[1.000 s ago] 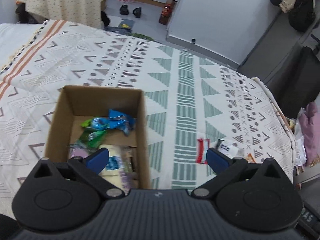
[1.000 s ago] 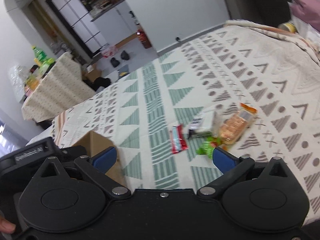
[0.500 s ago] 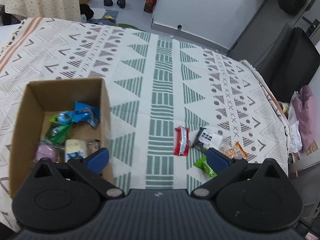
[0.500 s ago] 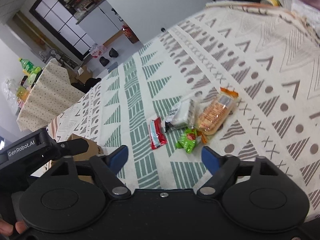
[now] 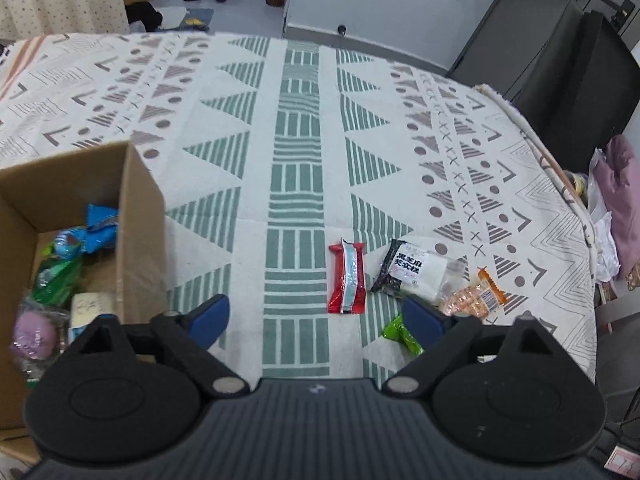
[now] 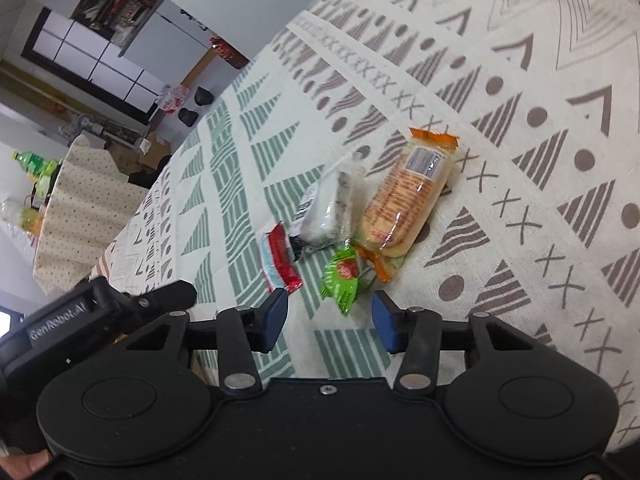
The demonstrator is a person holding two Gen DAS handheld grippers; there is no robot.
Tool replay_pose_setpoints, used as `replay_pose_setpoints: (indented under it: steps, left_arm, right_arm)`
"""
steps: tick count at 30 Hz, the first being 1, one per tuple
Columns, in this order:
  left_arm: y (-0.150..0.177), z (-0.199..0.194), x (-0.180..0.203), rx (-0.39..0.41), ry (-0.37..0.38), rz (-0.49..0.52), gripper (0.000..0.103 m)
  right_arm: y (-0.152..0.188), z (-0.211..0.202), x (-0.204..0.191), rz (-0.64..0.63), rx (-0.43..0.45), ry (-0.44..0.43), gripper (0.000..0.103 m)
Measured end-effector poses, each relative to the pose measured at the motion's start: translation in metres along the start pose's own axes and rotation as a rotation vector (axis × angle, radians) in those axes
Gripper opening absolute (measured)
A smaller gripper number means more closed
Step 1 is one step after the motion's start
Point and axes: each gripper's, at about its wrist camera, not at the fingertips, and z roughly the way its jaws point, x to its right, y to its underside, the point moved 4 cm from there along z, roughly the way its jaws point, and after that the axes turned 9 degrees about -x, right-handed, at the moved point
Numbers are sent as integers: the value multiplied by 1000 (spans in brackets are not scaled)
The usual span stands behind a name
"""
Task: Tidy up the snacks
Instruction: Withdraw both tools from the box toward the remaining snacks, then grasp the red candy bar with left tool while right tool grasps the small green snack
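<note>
Crinkly green packet on woven cloth

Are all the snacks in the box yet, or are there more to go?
Not yet. Several snacks already lie in the cardboard box. Nothing is held: the right gripper is closing its jaws just short of the green packet, and the left gripper is empty. Still on the bedspread: the red bar, the black-and-white packet and the orange crackers.

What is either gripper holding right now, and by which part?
Nothing. The left gripper and right gripper are closing but empty, above the cloth.
</note>
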Motion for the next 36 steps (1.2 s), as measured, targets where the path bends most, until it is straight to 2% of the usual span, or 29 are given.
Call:
replay_pose_setpoints:
  steps: [3,6,10,16,21,23,29,31,36]
  left_arm:
    - [-4,14,4,-22,0,7,81]
    - [-9,26,9,-25,5,14,79]
    - [-14,42,14,-49,6,25,68]
    - [-15,64,22,-72,-1,48,64]
    - [-15,78,25,-87,-15,47,60]
    - [-16,82,26,-91,-16,50,59]
    - [-17,94,29,-104,-17,45,42]
    - [-17,96,29,-104,-42,52,29]
    - [-14,85,25,-110,-21,37,25]
  right_arm:
    - [-5,10,6,27,-15,-6,48]
    - [-8,18,12,45,-27,-1,48]
    - [-11,27,19,64,-45,1,48]
    - [-14,32,21,86,-51,-16,46]
    - [-16,36,23,102,-50,-20,31]
    - [-15,37,24,103,-54,-32,28]
    - [-12,31,24,94,-53,-12,26]
    - [-11,27,24,94,-52,0,26]
    - [-8,15,20,84,-43,22,25]
